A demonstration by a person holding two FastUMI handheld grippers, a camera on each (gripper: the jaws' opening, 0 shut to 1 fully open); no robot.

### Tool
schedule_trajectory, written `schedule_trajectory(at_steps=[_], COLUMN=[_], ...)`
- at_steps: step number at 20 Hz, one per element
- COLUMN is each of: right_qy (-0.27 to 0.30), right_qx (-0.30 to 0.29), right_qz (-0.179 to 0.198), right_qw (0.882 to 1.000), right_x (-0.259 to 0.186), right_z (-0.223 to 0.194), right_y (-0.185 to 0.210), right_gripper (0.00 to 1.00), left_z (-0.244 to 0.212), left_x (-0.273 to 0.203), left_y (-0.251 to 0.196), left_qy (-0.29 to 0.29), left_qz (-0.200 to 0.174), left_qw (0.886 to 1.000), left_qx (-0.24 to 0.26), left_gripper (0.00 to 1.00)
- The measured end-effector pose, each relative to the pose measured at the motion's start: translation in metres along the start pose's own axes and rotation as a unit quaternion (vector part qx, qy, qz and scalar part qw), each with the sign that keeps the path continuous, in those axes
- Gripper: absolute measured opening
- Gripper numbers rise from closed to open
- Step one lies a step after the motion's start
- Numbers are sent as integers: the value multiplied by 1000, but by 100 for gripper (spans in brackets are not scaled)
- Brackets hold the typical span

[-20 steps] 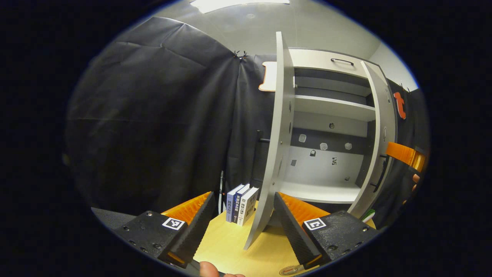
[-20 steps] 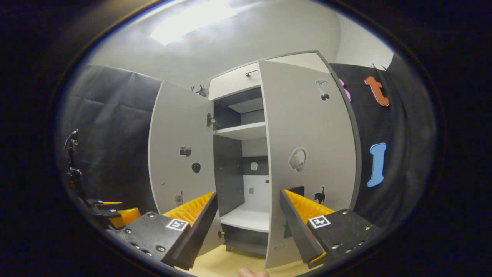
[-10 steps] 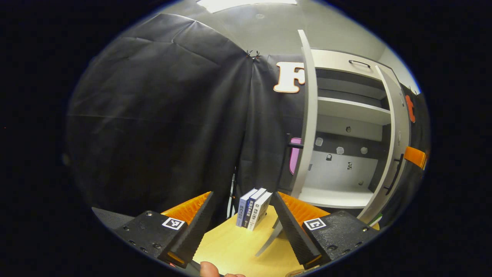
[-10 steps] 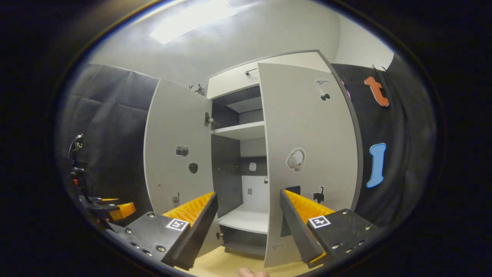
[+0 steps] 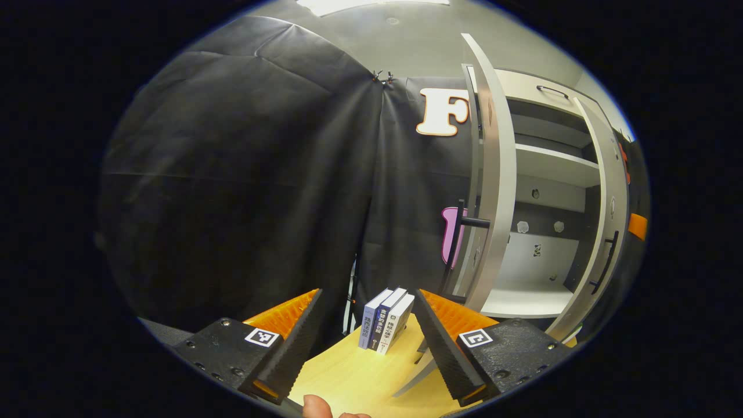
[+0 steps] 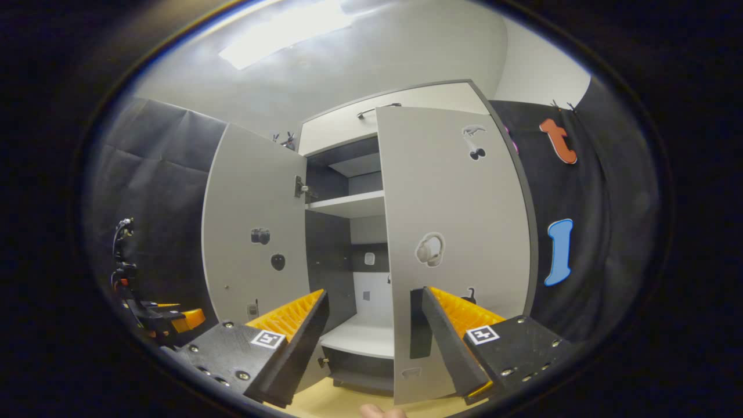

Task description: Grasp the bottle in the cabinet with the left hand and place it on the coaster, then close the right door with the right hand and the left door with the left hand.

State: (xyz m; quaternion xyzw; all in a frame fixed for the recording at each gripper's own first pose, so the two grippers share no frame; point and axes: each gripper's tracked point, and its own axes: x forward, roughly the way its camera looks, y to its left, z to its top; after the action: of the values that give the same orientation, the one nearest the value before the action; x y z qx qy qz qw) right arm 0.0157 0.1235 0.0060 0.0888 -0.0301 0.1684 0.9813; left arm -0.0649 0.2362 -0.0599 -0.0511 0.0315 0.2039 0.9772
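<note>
The grey cabinet stands with both doors ajar. In the left gripper view its left door [image 5: 496, 174] is seen nearly edge-on, with the black handle [image 5: 464, 232] on its outer face just beyond my open left gripper [image 5: 365, 342]. The right door [image 5: 606, 191] hangs farther right, and the lower shelf [image 5: 522, 302] between them is bare. In the right gripper view my right gripper [image 6: 371, 342] is open and empty, low in front of the right door [image 6: 453, 203], whose free edge lies between the fingers. The left door [image 6: 255, 232] swings out to the left.
Three books [image 5: 386, 319] stand upright on the yellow table [image 5: 354, 377], between the left gripper's fingers and farther off. An orange part of the right gripper [image 5: 637, 225] peeks past the right door. The left gripper [image 6: 165, 319] sits low at the far left.
The left gripper has moved round to the left door's outer side, so its handle now faces it. The right door has swung slightly inward as the right gripper came closer.
</note>
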Motion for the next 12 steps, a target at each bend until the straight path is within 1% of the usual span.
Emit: schedule_trajectory(at_steps=[4, 5, 6, 7, 8, 9, 11, 12], right_qy=[-3, -2, -1, -1, -1, -1, 0, 1], right_qx=[-4, -4, -5, -5, -6, -6, -7, -6], right_qz=[-17, -22, -26, -30, -32, -34, -38, -37], right_qw=[1000, 1000, 1000, 1000, 999, 999, 999, 999], right_x=[-1, -1, -2, -2, -2, -2, 1, 3], right_z=[0, 0, -1, -1, -2, -2, -2, -3], right_y=[-10, -12, -14, -16, -18, -19, -23, -21], right_gripper=[93, 93, 93, 93, 93, 93, 93, 93], left_z=[-8, -10, -11, -12, -13, -11, -12, -11], left_x=[15, 19, 22, 23, 25, 27, 27, 27], left_y=[-11, -15, -18, -20, -21, -20, -21, -21], left_qy=[11, 14, 16, 16, 21, 12, 10, 8], left_qz=[-16, -21, -25, -27, -28, -29, -36, -40], left_qw=[1000, 1000, 1000, 999, 999, 999, 999, 999], left_qx=[-5, -7, -10, -11, -9, -5, -4, -7], left_gripper=[96, 94, 97, 94, 94, 93, 93, 96])
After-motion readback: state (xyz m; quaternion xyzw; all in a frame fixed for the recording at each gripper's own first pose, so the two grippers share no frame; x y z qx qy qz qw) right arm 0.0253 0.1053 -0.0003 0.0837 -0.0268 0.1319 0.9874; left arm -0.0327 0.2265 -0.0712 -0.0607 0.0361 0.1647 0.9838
